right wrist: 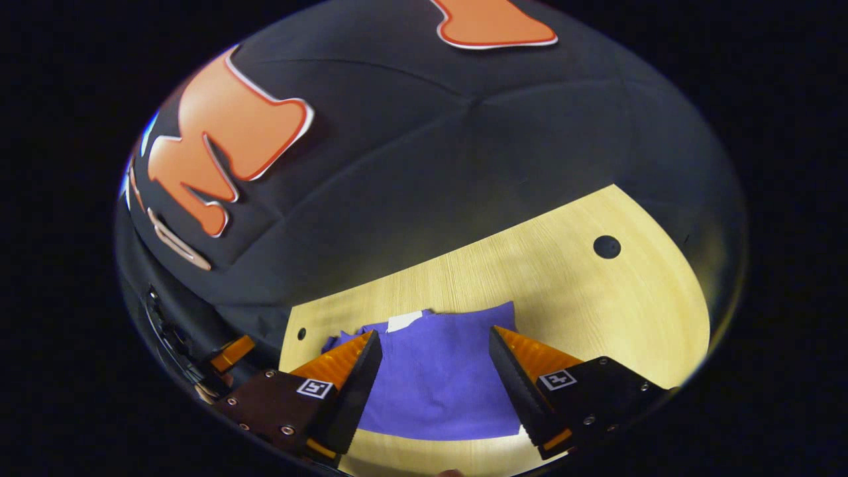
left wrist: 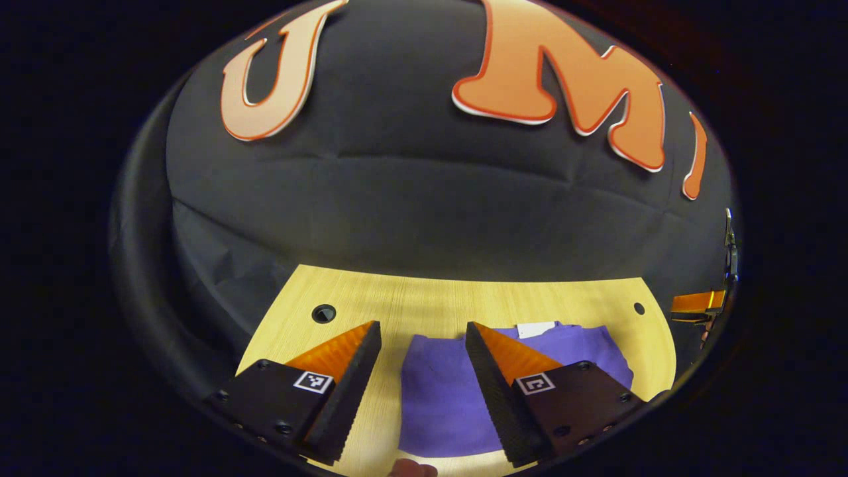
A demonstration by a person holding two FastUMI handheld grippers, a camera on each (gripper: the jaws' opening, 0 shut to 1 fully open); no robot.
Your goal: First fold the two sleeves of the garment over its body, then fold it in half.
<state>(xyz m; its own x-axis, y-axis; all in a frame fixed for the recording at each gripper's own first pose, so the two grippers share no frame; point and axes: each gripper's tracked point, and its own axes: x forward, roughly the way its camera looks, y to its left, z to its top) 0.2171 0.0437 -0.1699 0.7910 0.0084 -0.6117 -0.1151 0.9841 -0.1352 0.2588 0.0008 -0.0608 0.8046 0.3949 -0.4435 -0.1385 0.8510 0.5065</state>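
Two grippers hover wide open over the worktop [right wrist: 596,298], neither holding anything. Purple garment [left wrist: 444,391] lies flat just ahead of the left gripper [left wrist: 423,344], under its right finger, and between the fingers of the right gripper [right wrist: 434,348]. It looks like a compact block with a white tag [right wrist: 404,321] at the far edge, so sleeves seem folded already. Next: pinch the near corners, carry them toward the far edge for the half fold.
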